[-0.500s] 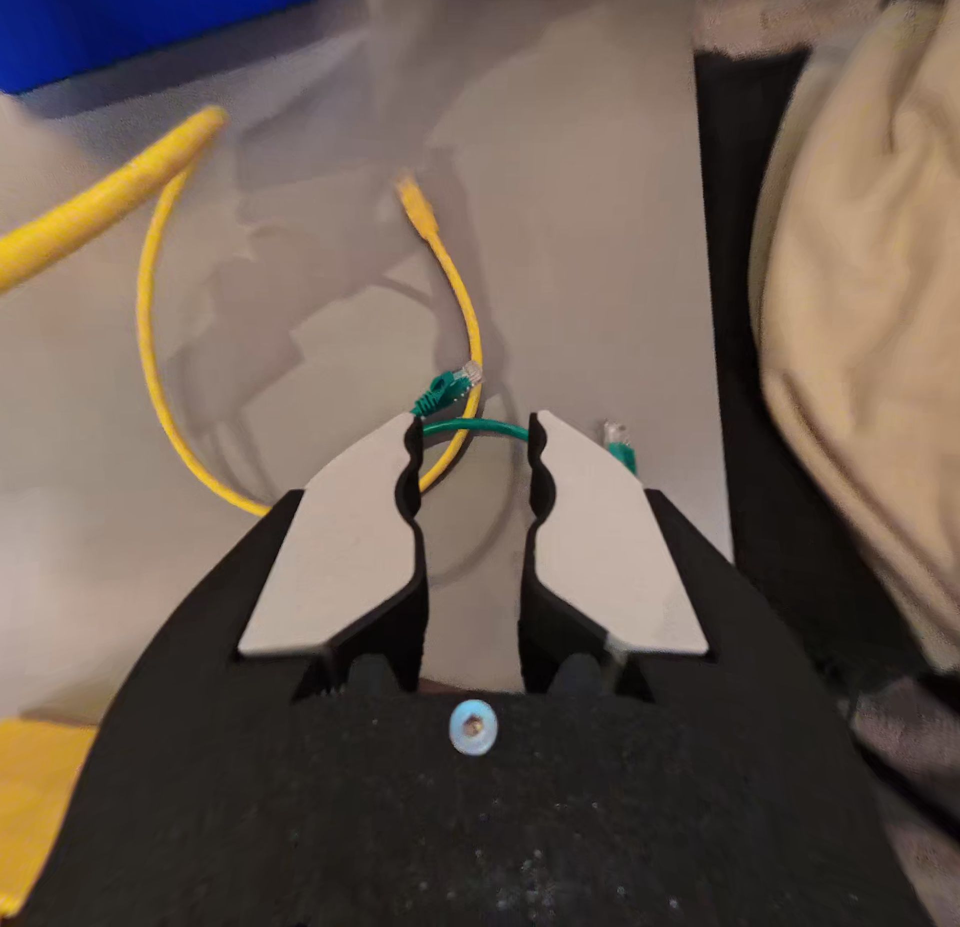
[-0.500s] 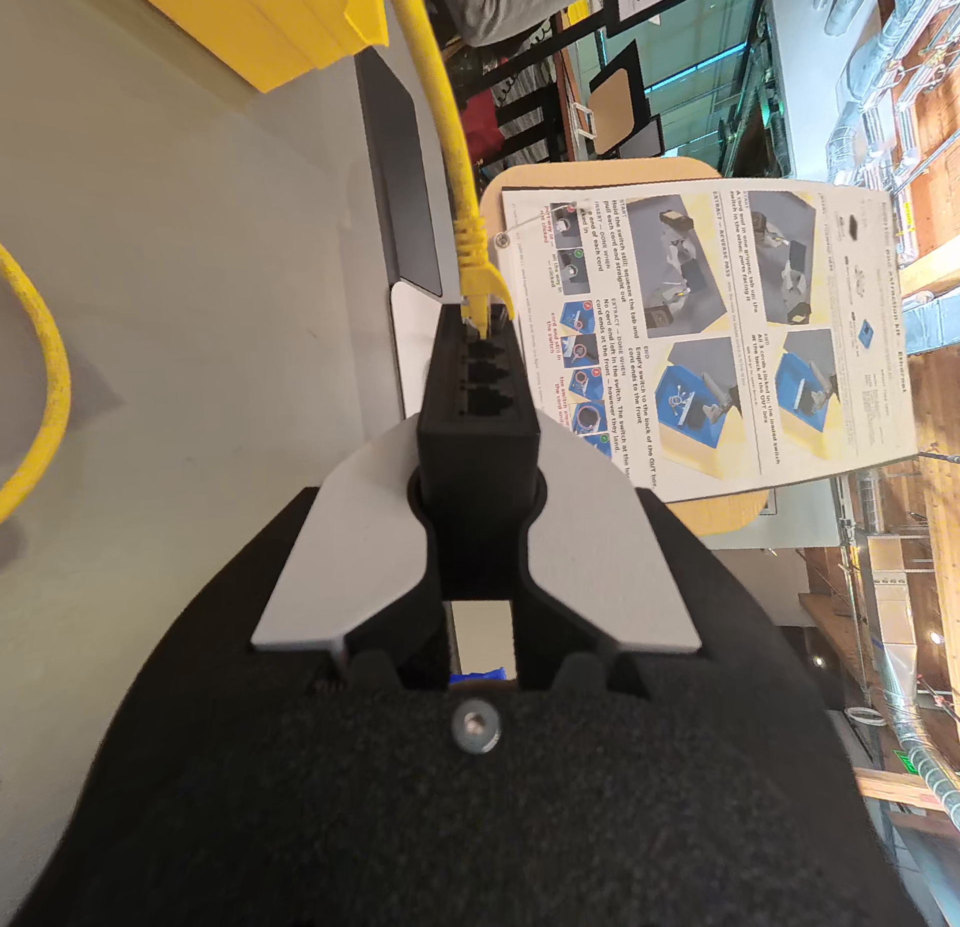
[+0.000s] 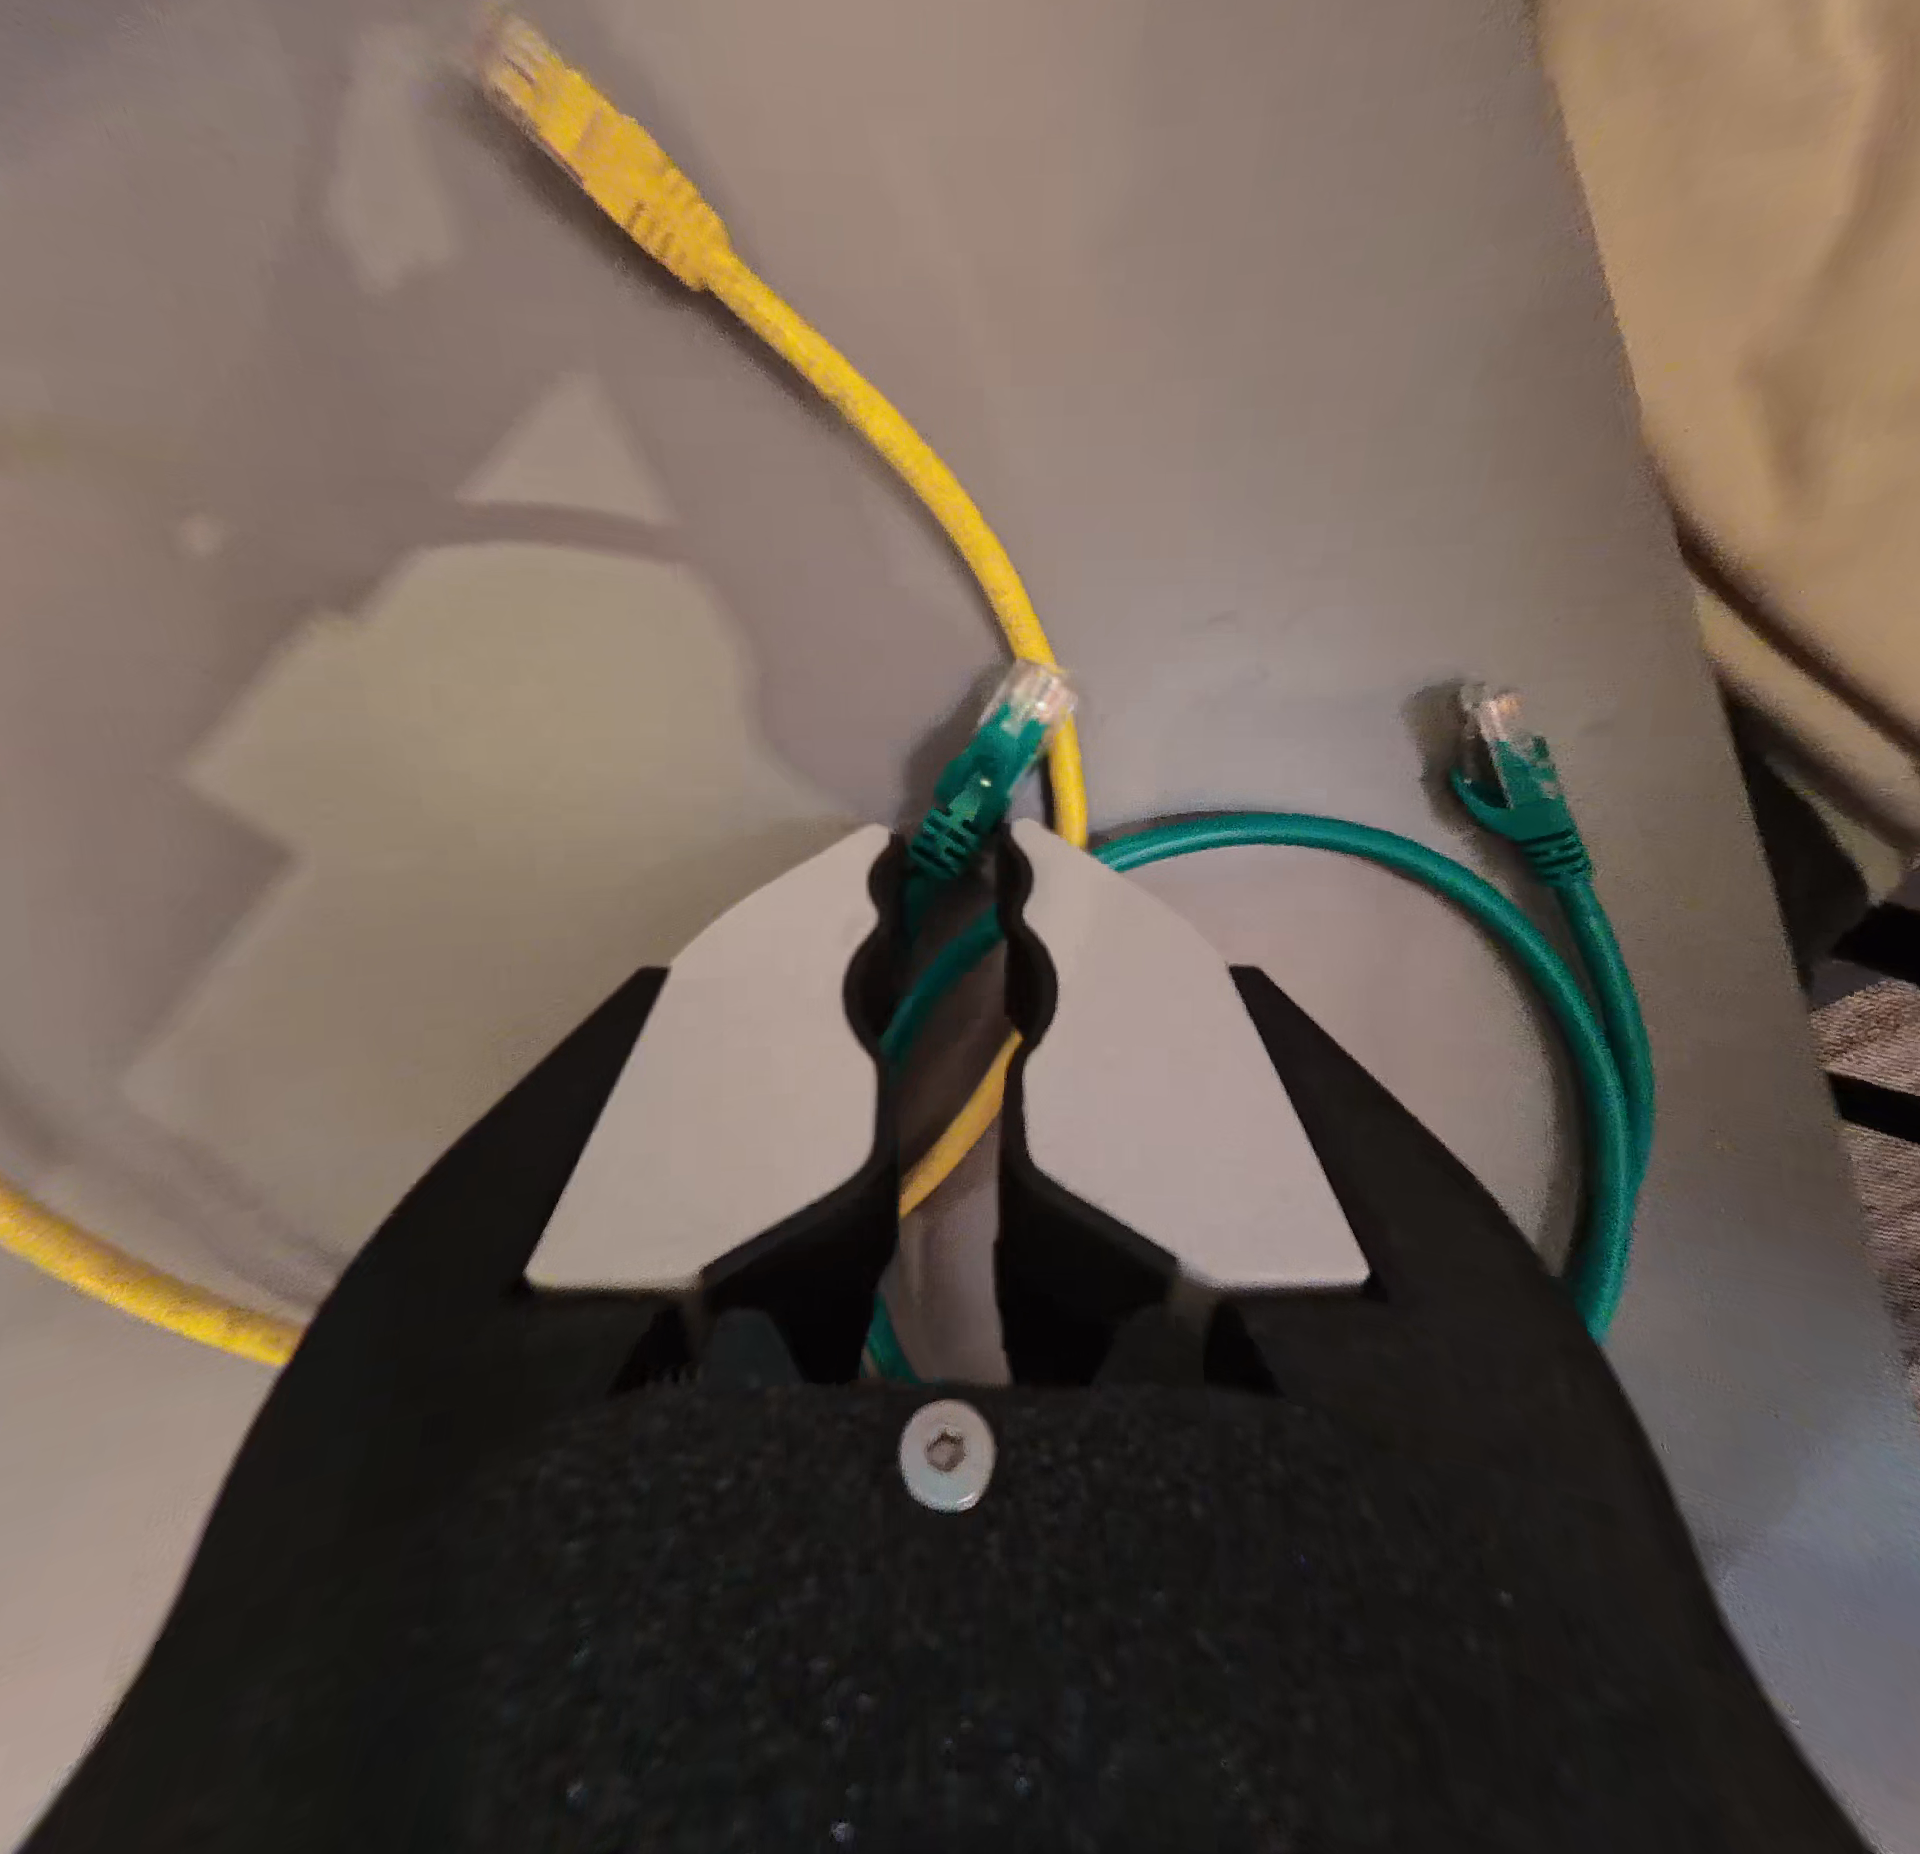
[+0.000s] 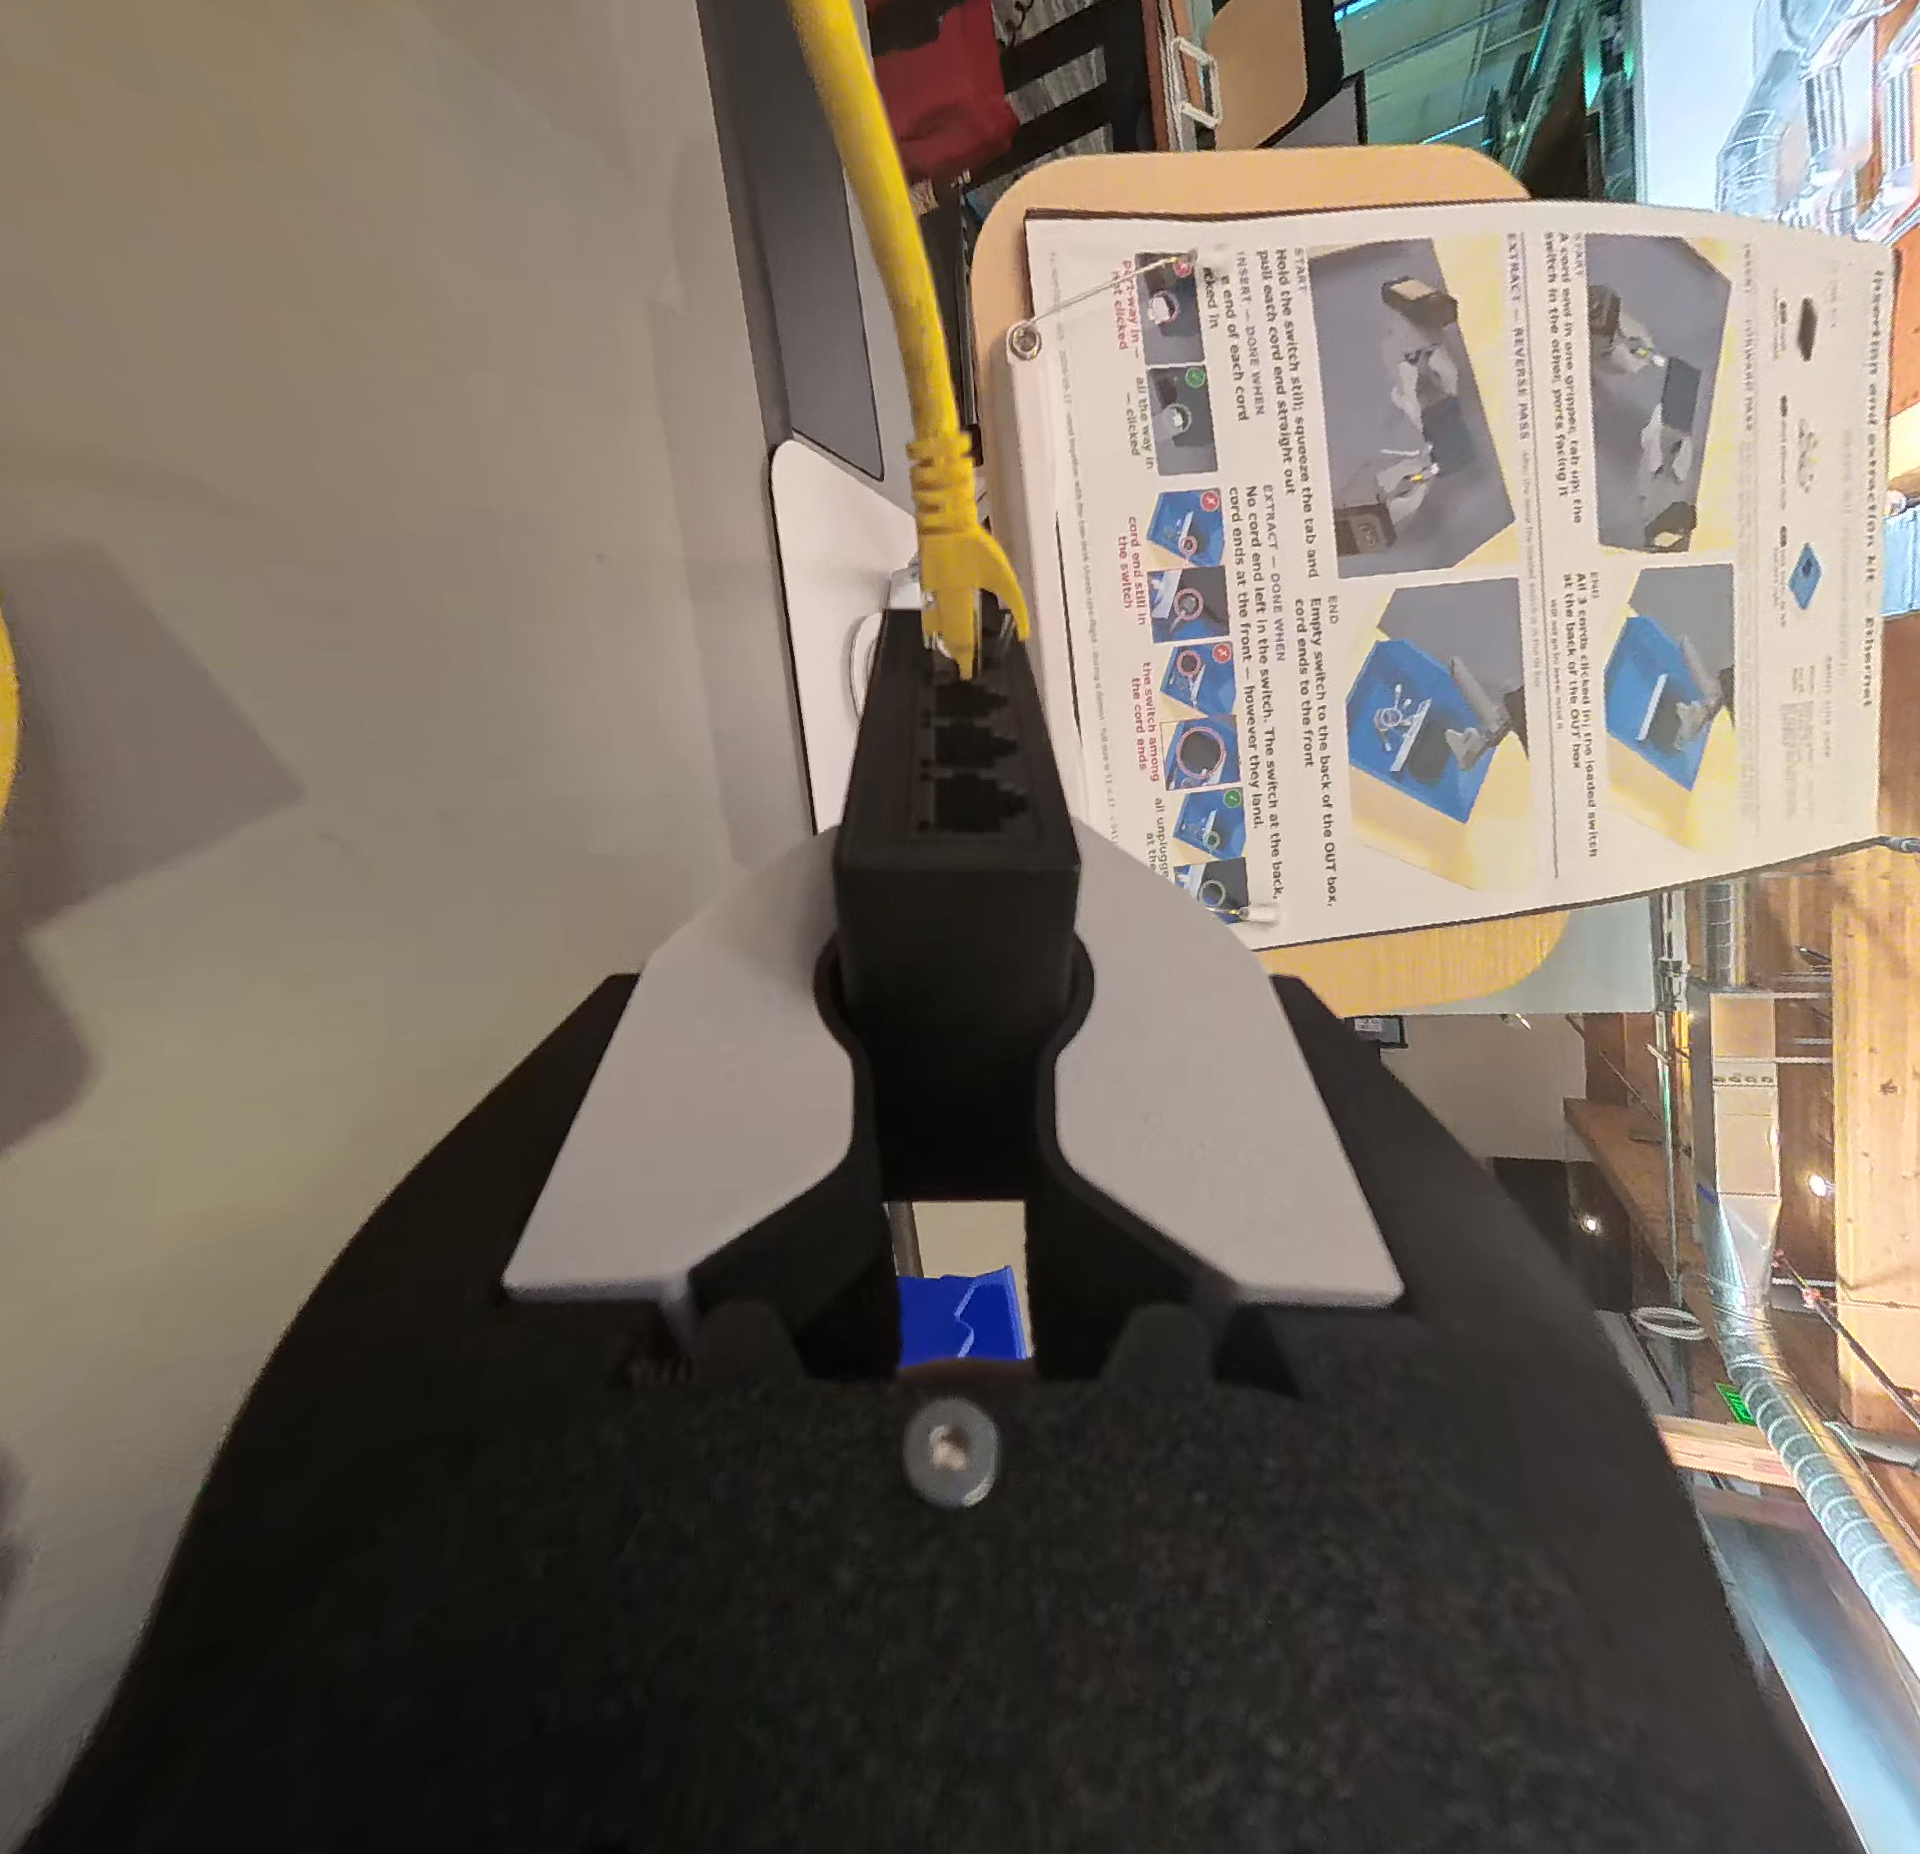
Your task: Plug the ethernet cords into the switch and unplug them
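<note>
In the left wrist view my left gripper (image 3: 951,854) has its jaws narrowed onto the boot of a green ethernet cord's plug (image 3: 987,765), which sticks out past the fingertips. The green cord (image 3: 1455,879) loops to the right and its other plug (image 3: 1512,765) lies loose on the grey table (image 3: 1247,350). A yellow cord (image 3: 914,454) passes under the jaws, with its free plug (image 3: 592,152) at the upper left. My right gripper (image 4: 951,931) is shut on the black switch (image 4: 951,848). A yellow plug (image 4: 951,589) sits in the switch's farthest port. Three nearer ports are empty.
A beige cloth (image 3: 1766,350) lies past the table's right edge. Beyond the switch, a printed instruction sheet (image 4: 1455,557) hangs on a wooden board (image 4: 1455,183). The grey table surface (image 4: 364,454) fills the left of the right wrist view.
My left gripper has moved forward to the green plug and its jaws have narrowed around the boot. The right gripper still holds the switch with the yellow cord plugged in.
</note>
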{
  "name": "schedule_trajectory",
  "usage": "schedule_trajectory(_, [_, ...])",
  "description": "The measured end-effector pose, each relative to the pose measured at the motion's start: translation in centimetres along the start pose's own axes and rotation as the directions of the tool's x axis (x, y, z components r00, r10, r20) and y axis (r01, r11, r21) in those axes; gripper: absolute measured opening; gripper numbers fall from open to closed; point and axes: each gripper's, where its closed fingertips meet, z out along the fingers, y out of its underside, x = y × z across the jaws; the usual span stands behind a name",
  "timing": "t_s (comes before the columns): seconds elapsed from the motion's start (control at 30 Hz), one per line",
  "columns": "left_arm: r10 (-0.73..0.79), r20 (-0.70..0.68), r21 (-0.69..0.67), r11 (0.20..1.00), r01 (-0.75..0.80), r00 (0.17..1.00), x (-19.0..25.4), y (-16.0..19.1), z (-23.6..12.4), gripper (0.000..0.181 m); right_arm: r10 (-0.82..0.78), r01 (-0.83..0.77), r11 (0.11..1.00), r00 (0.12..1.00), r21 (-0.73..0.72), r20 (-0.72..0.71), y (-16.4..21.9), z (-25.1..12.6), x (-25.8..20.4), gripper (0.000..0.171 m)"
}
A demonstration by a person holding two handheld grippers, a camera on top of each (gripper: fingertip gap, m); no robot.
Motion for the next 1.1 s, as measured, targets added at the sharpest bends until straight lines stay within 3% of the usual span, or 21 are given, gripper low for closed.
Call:
schedule_trajectory(0.23, [0.065,0.112,0.009,0.998,-0.066,0.992,-0.4,0.0,-0.1,0.012,0.003,-0.002,1.000,1.000,-0.013,0.009,0.5,0.4,-0.3,0.031])
schedule_trajectory(0.37, [-0.006,0.159,0.079,0.997,-0.007,0.987,0.7,-1.0,-1.9,0.011,-0.010,0.010,1.000,1.000,-0.024,0.008,0.6,0.6,-0.5,0.030])
schedule_trajectory(0.6, [-0.137,0.272,0.208,0.975,0.080,0.953,3.5,-2.7,-9.1,0.010,-0.047,0.047,0.999,0.999,-0.013,-0.022,-0.3,0.3,-0.4,0.031])
schedule_trajectory(0.73, [-0.182,0.368,0.236,0.967,0.098,0.912,3.9,-4.2,-15.7,0.010,-0.062,0.062,0.998,0.997,-0.007,-0.048,-0.7,0.2,-0.3,0.030])
schedule_trajectory(0.9, [-0.330,0.446,0.166,0.944,0.285,0.832,1.2,-5.2,-22.6,0.010,-0.106,0.109,0.994,0.986,0.015,-0.126,-2.0,-0.3,0.4,0.030])
schedule_trajectory(1.0, [-0.413,0.508,0.073,0.895,0.440,0.756,-2.3,-4.0,-23.3,0.010,-0.134,0.144,0.989,0.974,0.039,-0.182,-3.3,-0.9,0.8,0.030])
schedule_trajectory(1.1, [-0.470,0.493,0.014,0.846,0.534,0.732,-5.4,-2.8,-22.0,0.010,-0.164,0.176,0.984,0.966,0.042,-0.203,-4.0,-1.2,0.8,0.030])
